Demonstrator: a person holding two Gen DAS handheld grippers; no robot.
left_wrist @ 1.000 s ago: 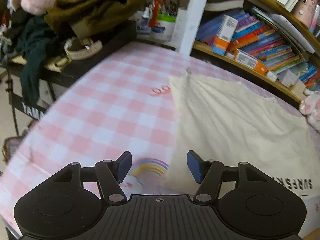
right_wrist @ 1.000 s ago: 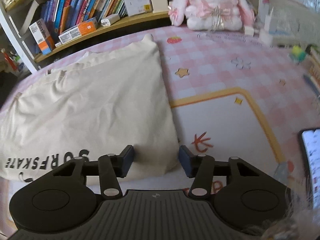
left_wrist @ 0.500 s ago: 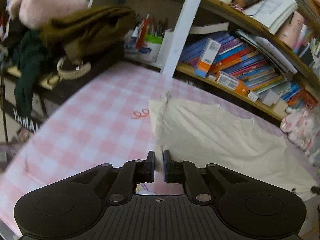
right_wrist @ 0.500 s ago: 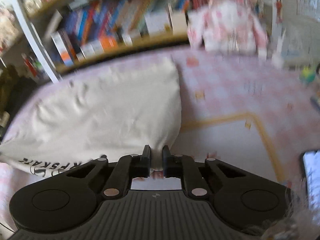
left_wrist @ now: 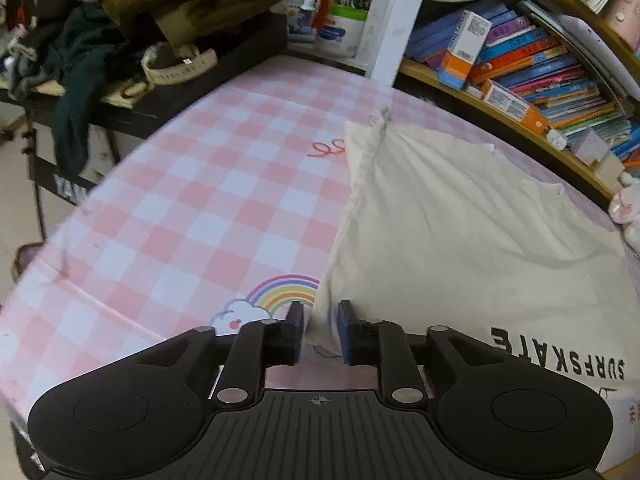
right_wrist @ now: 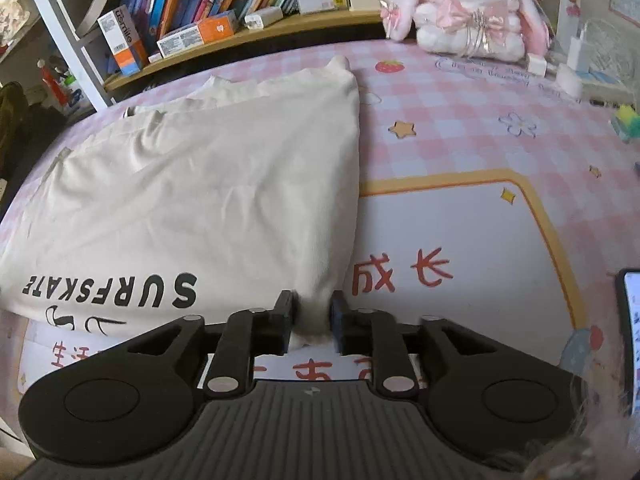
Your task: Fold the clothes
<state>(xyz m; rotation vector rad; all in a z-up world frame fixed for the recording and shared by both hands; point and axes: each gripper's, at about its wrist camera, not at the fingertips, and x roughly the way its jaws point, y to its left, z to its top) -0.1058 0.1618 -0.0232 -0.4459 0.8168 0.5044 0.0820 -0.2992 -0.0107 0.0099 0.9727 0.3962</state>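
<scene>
A cream T-shirt (left_wrist: 460, 220) printed SURFSKATE lies folded lengthwise on the pink checked tablecloth (left_wrist: 200, 200). My left gripper (left_wrist: 319, 330) is at the shirt's near left corner. Its jaws are opening; the corner stands between them, against the right pad, with a slit of daylight at the left pad. In the right wrist view the same T-shirt (right_wrist: 208, 184) spreads to the left. My right gripper (right_wrist: 312, 320) is at its near right corner. Those jaws are opening too, and a bunch of cloth fills the gap and touches both pads.
A shelf of books (left_wrist: 528, 64) runs along the table's far side. Dark clothes (left_wrist: 168, 4) are heaped on a stand at far left. A pink plush rabbit (right_wrist: 468, 12) sits at far right, a phone (right_wrist: 632, 340) at the right edge.
Both grippers went from wide open to shut at the shirt's near corners, rose and tilted, then came back down. Their jaws now stand partly apart with cloth between them.
</scene>
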